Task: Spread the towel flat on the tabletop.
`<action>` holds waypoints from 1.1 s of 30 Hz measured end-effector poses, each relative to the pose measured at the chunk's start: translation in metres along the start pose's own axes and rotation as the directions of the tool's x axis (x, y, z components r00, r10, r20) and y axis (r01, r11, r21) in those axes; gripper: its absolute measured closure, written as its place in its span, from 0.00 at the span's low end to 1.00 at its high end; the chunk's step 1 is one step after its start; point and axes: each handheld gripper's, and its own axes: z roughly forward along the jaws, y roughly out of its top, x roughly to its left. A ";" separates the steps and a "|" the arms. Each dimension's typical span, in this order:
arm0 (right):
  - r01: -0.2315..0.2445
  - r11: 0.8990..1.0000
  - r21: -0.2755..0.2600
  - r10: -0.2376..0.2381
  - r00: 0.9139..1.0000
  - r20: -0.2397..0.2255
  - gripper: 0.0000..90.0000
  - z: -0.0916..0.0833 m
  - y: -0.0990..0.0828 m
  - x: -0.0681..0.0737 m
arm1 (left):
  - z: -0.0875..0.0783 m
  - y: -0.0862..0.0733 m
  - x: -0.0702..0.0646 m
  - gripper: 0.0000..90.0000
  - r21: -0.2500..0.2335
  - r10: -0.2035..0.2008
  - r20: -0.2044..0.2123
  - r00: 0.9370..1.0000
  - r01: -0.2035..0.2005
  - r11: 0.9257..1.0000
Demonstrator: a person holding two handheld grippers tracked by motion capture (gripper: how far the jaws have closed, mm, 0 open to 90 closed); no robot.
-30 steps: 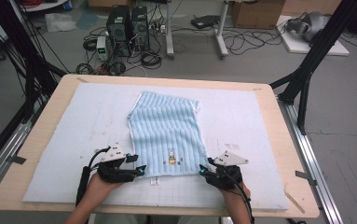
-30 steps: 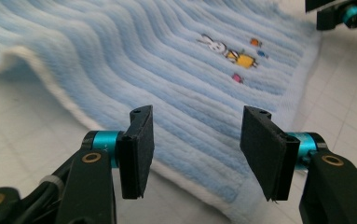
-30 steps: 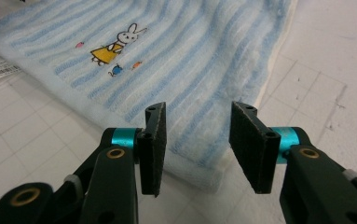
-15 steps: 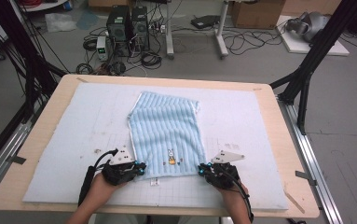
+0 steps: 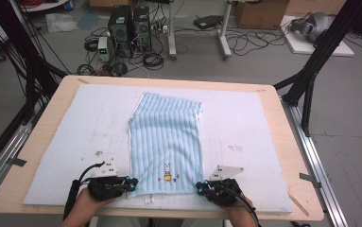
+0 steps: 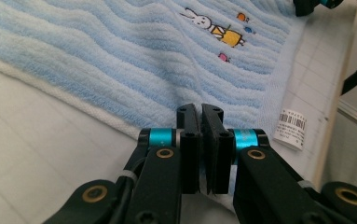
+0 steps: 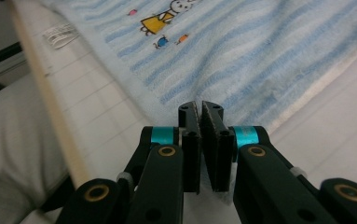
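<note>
Two grippers sat at the near edge of the towel (image 5: 165,142), one at each near corner. Left gripper (image 6: 200,112) had its jaws closed to a thin slit over the towel's near left corner; the pinch itself was hidden behind the jaws, so a grip on the hem was judged likely, not confirmed. Right gripper (image 7: 199,108) showed the same narrow stance at the near right corner, its jaws having just closed, with the towel's edge running under the tips.

Relative to the towel, the white label (image 6: 291,128) lay just off the near hem, and the rabbit picture (image 5: 168,172) sat just inside that hem, between the two grippers. The towel's long axis ran away from the person, toward the far side of the white mat (image 5: 74,142), and leaned slightly left at the far end. Its far portion appeared doubled over.

Both hands stood equally near the hem. The coming move was judged to turn on that axis: lifting both near corners and carrying them along it toward the far edge.
</note>
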 end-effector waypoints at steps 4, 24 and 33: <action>0.025 1.000 0.015 -0.024 0.998 -0.060 0.96 -0.005 -0.006 0.012 | -0.009 -0.007 -0.007 0.95 0.015 0.017 0.036 0.999 -0.018 1.000; -0.025 0.996 -0.087 0.033 0.995 0.092 0.60 0.037 0.041 -0.007 | -0.022 0.020 0.029 0.56 -0.246 -0.114 -0.137 0.984 0.078 0.966; 0.086 0.996 0.030 -0.084 0.996 -0.039 0.96 0.041 0.038 0.003 | -0.017 0.020 0.041 0.56 -0.237 -0.133 -0.153 0.979 0.094 0.967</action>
